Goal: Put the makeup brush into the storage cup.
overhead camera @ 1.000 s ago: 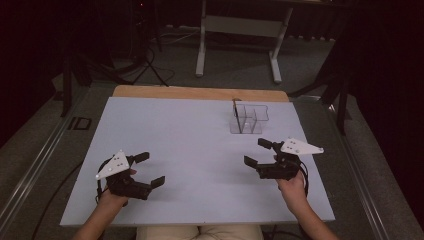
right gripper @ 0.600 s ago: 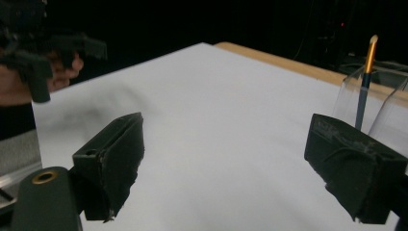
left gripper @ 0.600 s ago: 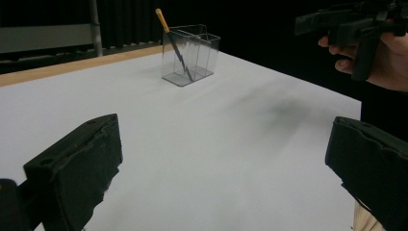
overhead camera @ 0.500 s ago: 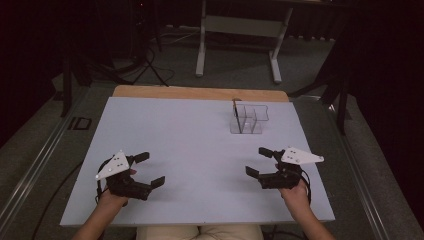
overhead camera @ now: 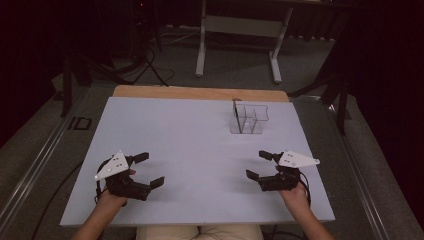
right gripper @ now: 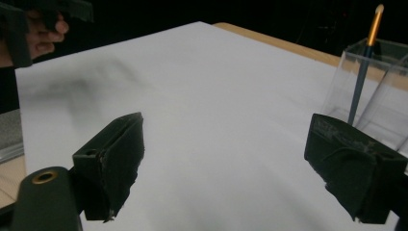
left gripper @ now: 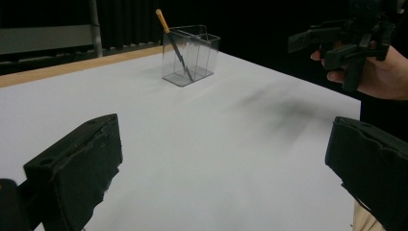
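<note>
1. Dark room, white table [overhead camera: 200, 130]; a clear holder [overhead camera: 248, 119] stands upper right of centre with a pen [left gripper: 174, 44] upright inside.
2. The right gripper [overhead camera: 260, 165] has drawn back toward the lower right, jaws apart and empty.
3. The left gripper [overhead camera: 149, 170] stays lower left, jaws apart, suggesting the pen is likely already delivered.

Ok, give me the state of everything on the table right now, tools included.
left tool: open, empty, low over the table's near left.
right tool: open, empty, near right.
clear organizer: upright on the table's far right.
pencil: leaning inside the organizer, orange end up.
table: white top.
</note>
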`<state>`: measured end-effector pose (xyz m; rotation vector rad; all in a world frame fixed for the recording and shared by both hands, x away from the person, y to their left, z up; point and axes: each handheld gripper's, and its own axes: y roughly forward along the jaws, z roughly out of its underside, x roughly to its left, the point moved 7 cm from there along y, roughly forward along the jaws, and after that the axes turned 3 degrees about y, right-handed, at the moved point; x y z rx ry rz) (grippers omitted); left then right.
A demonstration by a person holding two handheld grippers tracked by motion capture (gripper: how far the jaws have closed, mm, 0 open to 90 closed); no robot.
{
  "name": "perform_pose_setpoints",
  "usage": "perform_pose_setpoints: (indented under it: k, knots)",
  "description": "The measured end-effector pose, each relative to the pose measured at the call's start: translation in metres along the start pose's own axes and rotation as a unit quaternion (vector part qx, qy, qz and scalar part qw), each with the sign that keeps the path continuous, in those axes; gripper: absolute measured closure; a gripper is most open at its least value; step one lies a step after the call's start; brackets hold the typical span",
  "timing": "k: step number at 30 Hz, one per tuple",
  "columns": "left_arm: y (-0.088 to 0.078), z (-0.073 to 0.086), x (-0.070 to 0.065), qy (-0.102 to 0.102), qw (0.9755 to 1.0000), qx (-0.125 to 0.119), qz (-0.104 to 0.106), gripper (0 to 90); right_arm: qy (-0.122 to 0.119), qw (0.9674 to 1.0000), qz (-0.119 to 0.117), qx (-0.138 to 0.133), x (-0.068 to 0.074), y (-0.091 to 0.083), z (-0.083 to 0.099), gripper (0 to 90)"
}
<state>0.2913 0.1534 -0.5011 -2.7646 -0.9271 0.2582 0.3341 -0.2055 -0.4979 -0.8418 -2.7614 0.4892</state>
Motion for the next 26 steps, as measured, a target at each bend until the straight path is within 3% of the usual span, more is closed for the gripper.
perform_pose_setpoints:
  k: [26]
  knots:
    - [0.0014, 0.0053, -0.0006, 0.003, 1.0000, 0.006, -0.001, 0.4, 0.017, 0.9998, -0.013, 0.001, -0.0068, 0.0012, 0.0077, 14.0]
